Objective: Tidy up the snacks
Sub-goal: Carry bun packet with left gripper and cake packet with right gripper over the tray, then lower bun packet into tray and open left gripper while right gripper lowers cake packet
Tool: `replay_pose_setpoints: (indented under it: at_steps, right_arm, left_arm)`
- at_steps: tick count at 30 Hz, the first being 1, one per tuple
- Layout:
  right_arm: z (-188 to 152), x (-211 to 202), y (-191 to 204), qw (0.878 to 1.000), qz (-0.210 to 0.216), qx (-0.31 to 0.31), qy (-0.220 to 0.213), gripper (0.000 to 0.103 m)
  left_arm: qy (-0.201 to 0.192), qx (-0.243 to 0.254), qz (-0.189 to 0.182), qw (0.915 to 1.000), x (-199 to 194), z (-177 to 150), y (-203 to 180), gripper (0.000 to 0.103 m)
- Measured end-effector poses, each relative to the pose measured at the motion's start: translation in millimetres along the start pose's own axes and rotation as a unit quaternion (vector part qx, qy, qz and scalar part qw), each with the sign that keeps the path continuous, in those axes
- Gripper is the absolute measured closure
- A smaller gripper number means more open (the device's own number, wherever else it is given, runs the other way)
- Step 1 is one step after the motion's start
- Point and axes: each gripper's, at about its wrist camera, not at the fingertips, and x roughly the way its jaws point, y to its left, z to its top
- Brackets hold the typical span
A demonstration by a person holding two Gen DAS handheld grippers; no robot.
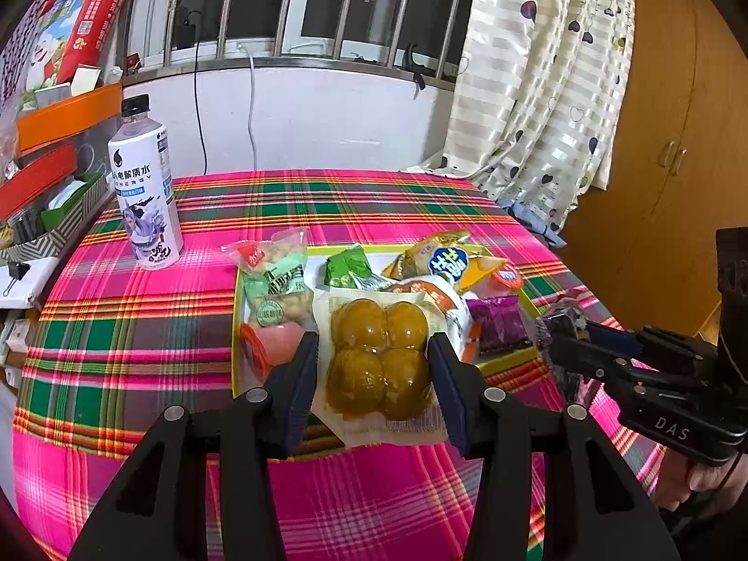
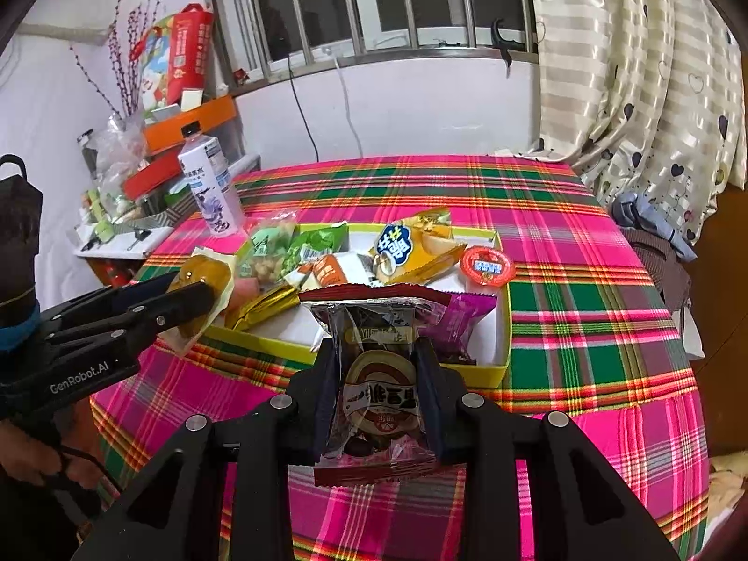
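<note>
A drink bottle [image 1: 147, 187] stands on the plaid tablecloth [image 1: 117, 336]; heart-print curtain [image 1: 542, 93] hangs behind.

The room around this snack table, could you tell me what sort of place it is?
Probably a lived-in home room: a plaid tablecloth, heart-print curtains by a barred window, and a wooden cupboard.

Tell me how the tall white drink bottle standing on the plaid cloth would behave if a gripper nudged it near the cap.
The bottle is tall on a narrow base, so a high push would likely tip it rather than slide it. Once down, its round body would probably roll across the plaid tablecloth. Its smooth printed sleeve looks slick, so pads might slip. How full it is I cannot tell.
</note>
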Motion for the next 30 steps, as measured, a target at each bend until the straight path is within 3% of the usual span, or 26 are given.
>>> replay_pose_setpoints:
  at_steps: [17,30]
  right_arm:
    - [23,22,-31,0.999,-0.023,0.025,-0.008,0.072]
    - [30,66,-20,1.000,0.006,0.017,0.012,0.072]
  left_arm:
    - [0.004,-0.012,-0.002,0.9999,34,19,11,0.055]
    - [0.031,-0.001,-0.021,0.9993,69,19,-1,0.055]
